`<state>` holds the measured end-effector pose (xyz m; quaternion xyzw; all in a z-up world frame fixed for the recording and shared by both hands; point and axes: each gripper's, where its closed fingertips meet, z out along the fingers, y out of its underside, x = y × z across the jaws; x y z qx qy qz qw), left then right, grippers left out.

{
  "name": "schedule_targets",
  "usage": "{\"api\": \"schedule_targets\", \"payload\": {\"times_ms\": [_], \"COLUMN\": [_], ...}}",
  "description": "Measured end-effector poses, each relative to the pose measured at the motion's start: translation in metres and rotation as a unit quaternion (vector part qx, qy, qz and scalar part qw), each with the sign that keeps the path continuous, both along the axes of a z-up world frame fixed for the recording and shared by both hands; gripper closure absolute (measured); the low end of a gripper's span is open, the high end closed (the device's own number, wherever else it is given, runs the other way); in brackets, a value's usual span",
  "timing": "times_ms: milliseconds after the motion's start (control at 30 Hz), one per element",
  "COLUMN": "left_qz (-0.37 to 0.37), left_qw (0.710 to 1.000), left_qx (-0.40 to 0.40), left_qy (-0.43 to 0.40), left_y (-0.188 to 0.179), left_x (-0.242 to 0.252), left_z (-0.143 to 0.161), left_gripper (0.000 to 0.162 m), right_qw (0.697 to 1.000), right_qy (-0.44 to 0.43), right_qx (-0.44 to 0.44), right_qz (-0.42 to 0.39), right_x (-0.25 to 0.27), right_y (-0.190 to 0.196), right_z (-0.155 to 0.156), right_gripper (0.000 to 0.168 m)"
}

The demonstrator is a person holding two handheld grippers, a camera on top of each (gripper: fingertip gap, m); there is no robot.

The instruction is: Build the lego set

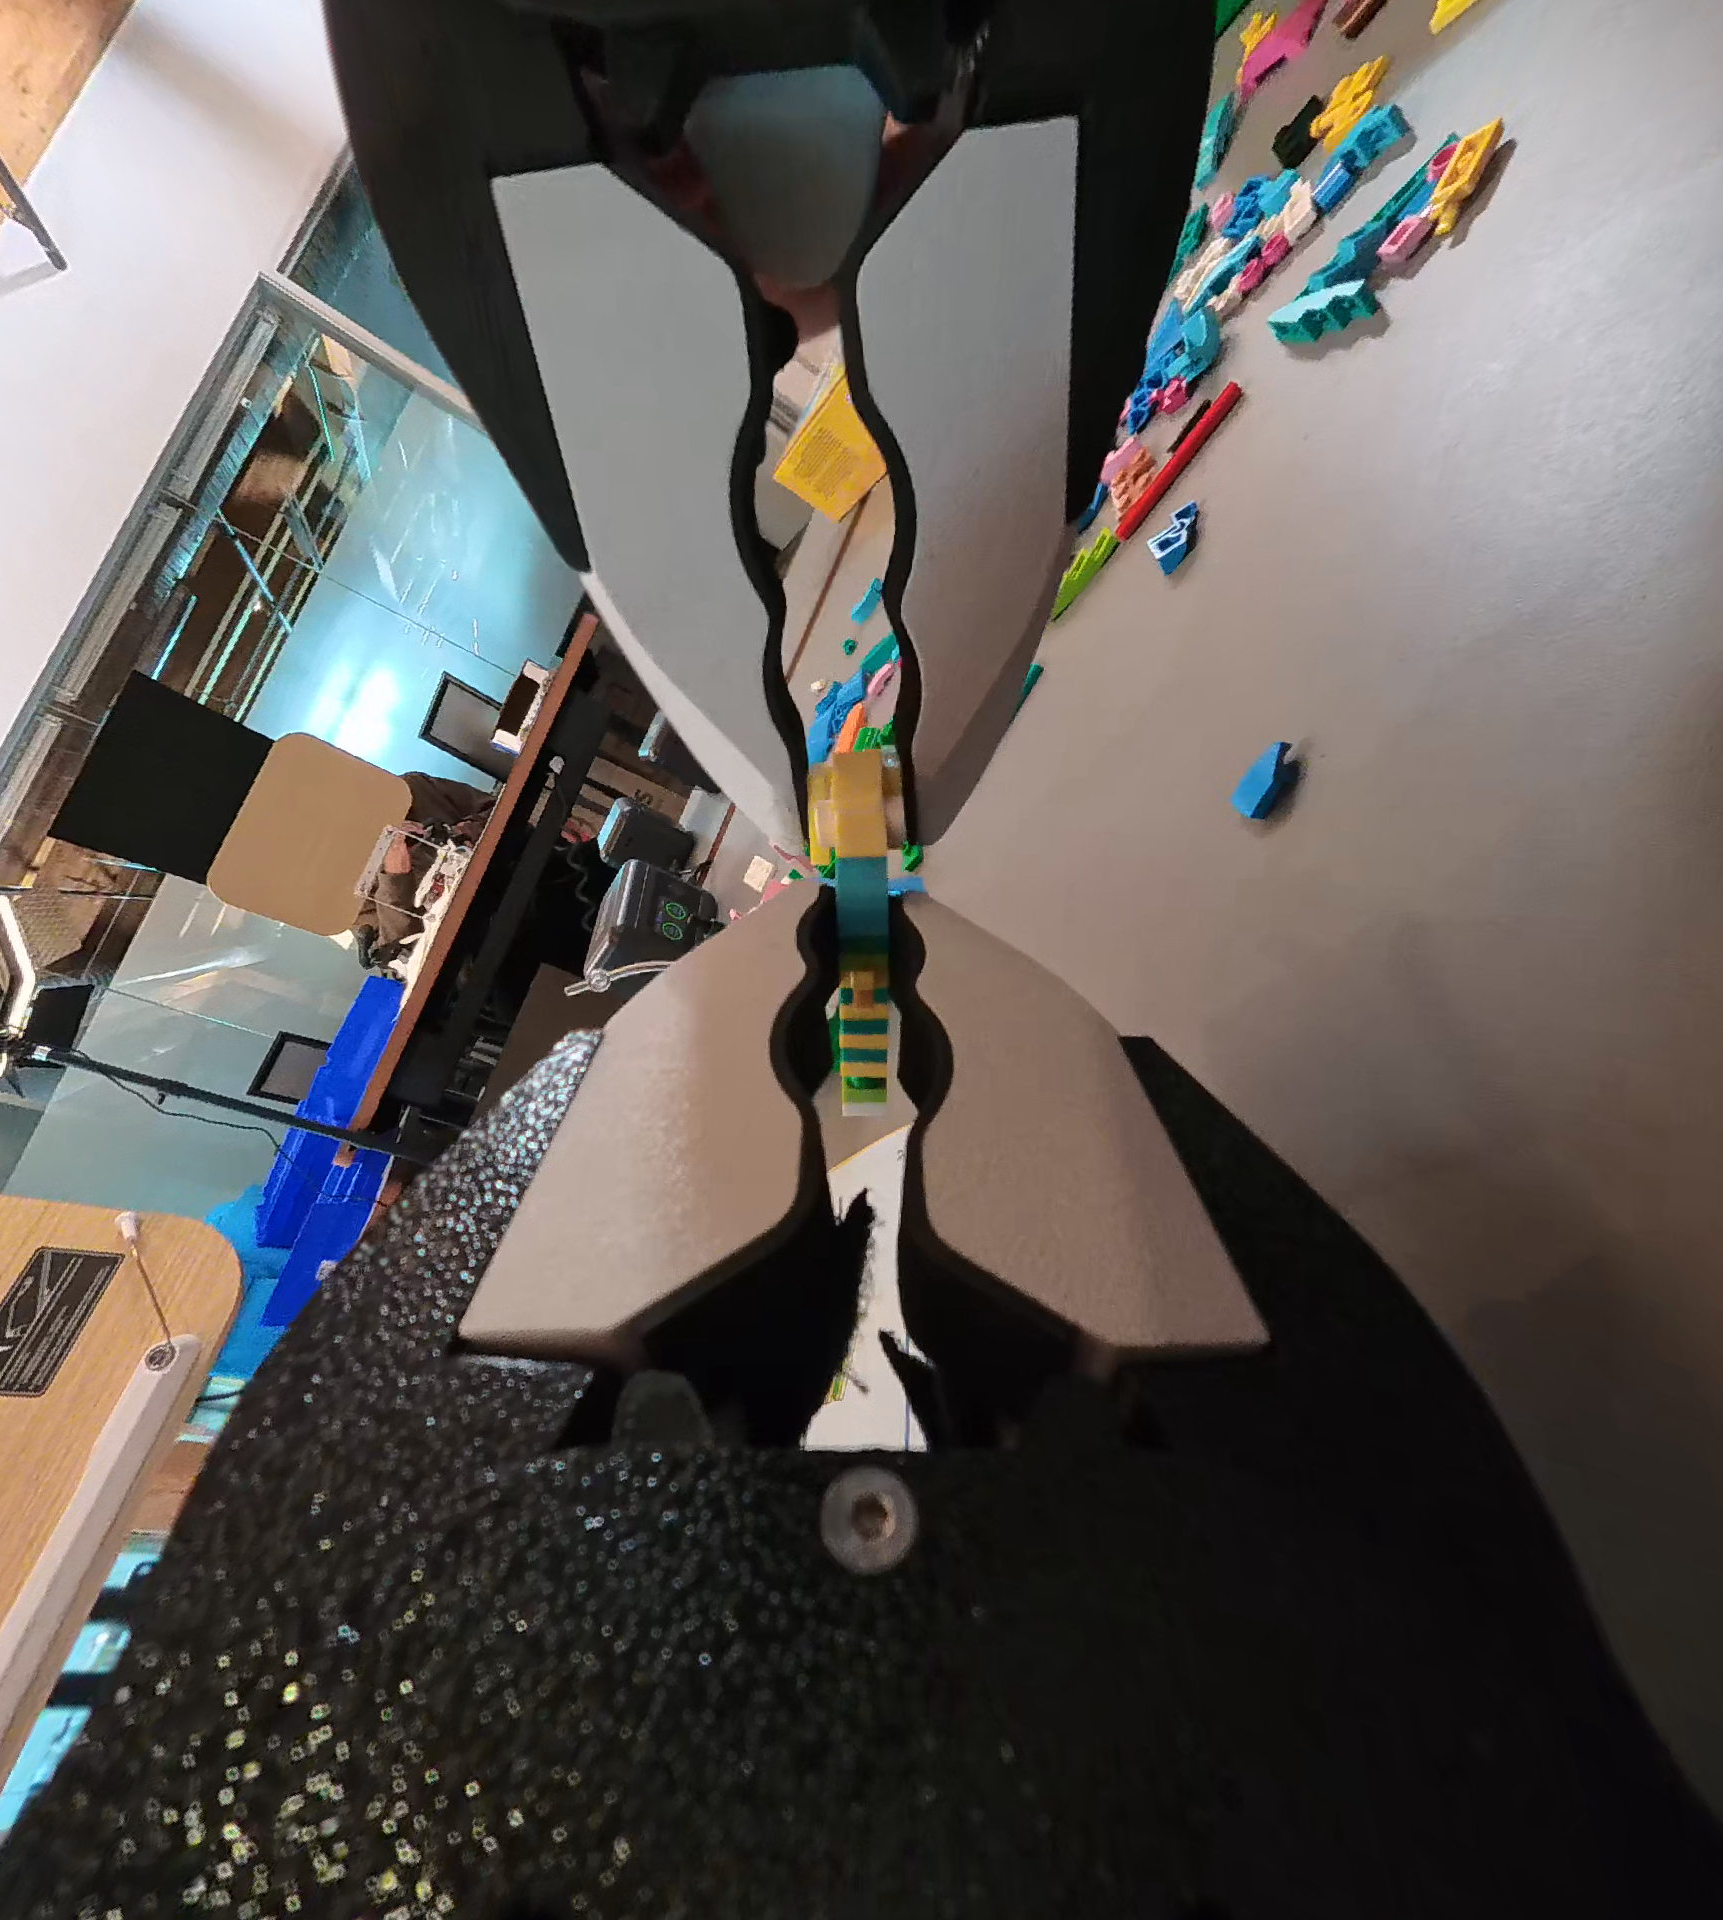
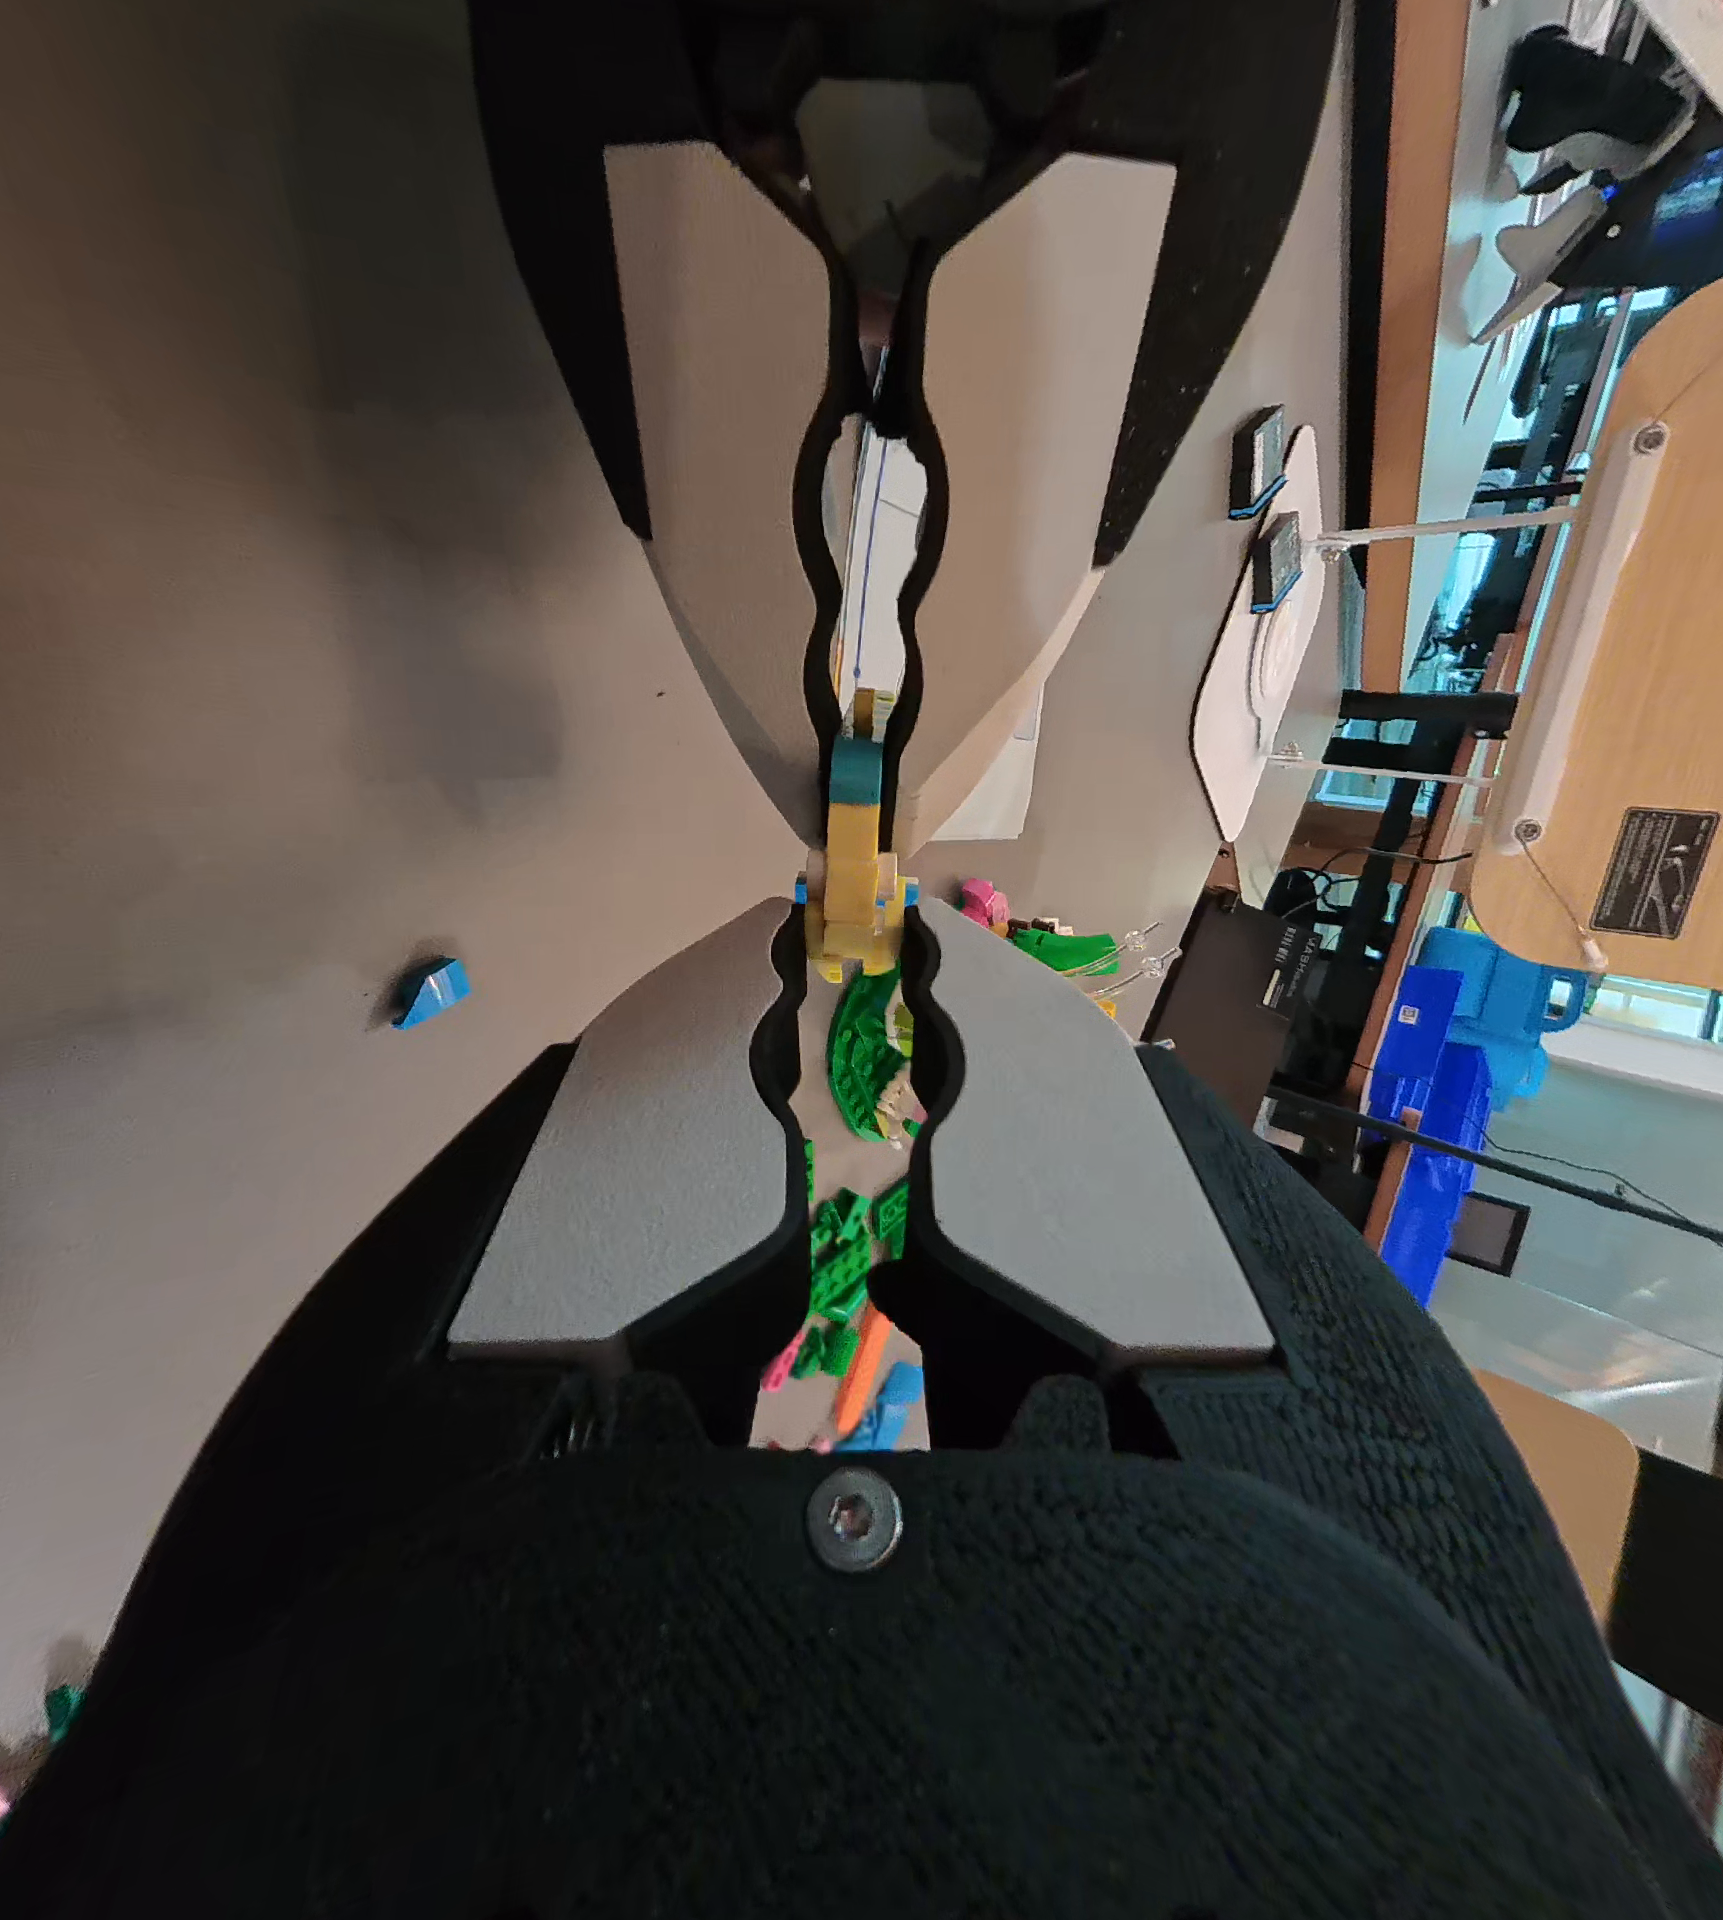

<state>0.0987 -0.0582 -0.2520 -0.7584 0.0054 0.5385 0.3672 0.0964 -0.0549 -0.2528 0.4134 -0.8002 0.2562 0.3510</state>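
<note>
A small lego assembly [image 1: 862, 883], with a yellow end, a teal middle and a green-and-yellow striped end, is held in the air between my two grippers, which face each other tip to tip. My left gripper [image 1: 862, 920] is shut on the striped and teal end. My right gripper [image 2: 852, 920] is shut on the yellow end [image 2: 852, 862]. The right gripper shows at the top of the left wrist view [image 1: 857, 821]. The left gripper shows at the top of the right wrist view [image 2: 862, 800]. The grey table [image 1: 1459, 935] lies beside them.
Many loose coloured bricks [image 1: 1304, 208] are spread on the table, with a red bar [image 1: 1184, 457] and a lone blue brick [image 1: 1262, 781], which also shows in the right wrist view [image 2: 431, 992]. Green pieces [image 2: 862, 1049] lie behind my right gripper. A yellow box [image 1: 826, 457] stands farther off. Both grippers' tips are close together, under 4 cm apart.
</note>
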Motion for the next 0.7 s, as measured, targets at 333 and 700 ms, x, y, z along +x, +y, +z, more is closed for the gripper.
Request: {"api": "schedule_targets", "payload": {"times_ms": [333, 700], "left_qz": [0.012, 0.01], "left_qw": [1.0, 0.999], "left_qx": [-0.017, -0.032], "left_qy": [0.003, 0.008], "left_y": [-0.0013, 0.0014], "left_x": [-0.0016, -0.0006], "left_z": [-0.0037, -0.0068], "left_gripper": [0.153, 0.154], "right_qw": [0.992, 0.994], "right_qy": [0.115, 0.086], "right_qx": [0.046, 0.072], "right_qz": [0.01, 0.019], "right_x": [-0.0029, -0.0029], "right_y": [0.0016, 0.005], "right_z": [-0.0024, -0.0055], "right_gripper": [0.154, 0.154]}}
